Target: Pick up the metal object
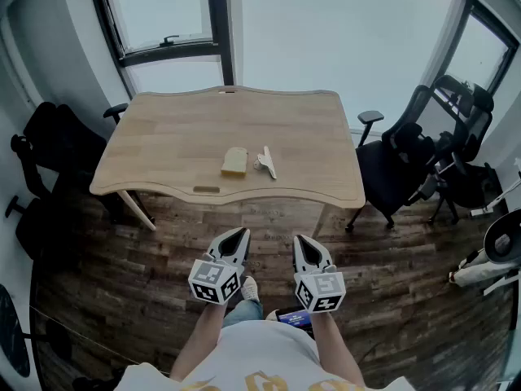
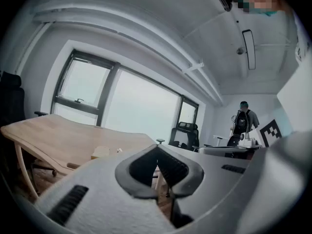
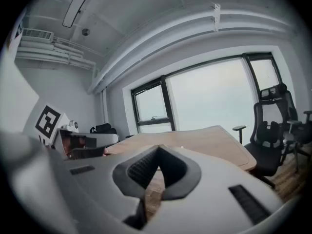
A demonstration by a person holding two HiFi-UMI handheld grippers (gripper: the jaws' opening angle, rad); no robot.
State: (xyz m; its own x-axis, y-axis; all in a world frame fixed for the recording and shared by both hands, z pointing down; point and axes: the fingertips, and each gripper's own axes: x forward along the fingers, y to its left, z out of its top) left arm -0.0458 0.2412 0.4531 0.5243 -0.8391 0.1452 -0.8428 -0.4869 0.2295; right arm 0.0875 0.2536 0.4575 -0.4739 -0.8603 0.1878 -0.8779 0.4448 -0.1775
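On the wooden table (image 1: pixel 179 129) lies a small pale metal object (image 1: pixel 265 162), near the front middle, with a tan block (image 1: pixel 234 162) just left of it. Both grippers hang well short of the table, over the floor in front of me. My left gripper (image 1: pixel 241 233) is shut with nothing in it; in its own view the jaw tips (image 2: pixel 157 148) meet and the block (image 2: pixel 101 152) shows far off on the table (image 2: pixel 53 135). My right gripper (image 1: pixel 299 240) is also shut and empty, tips (image 3: pixel 159 148) together, the table (image 3: pixel 204 141) beyond them.
A small flat wooden piece (image 1: pixel 206 190) lies at the table's front edge. Black office chairs stand at the right (image 1: pixel 411 157) and left (image 1: pixel 49 149). Windows (image 1: pixel 163 15) run behind the table. A person (image 2: pixel 242 123) stands far off in the left gripper view.
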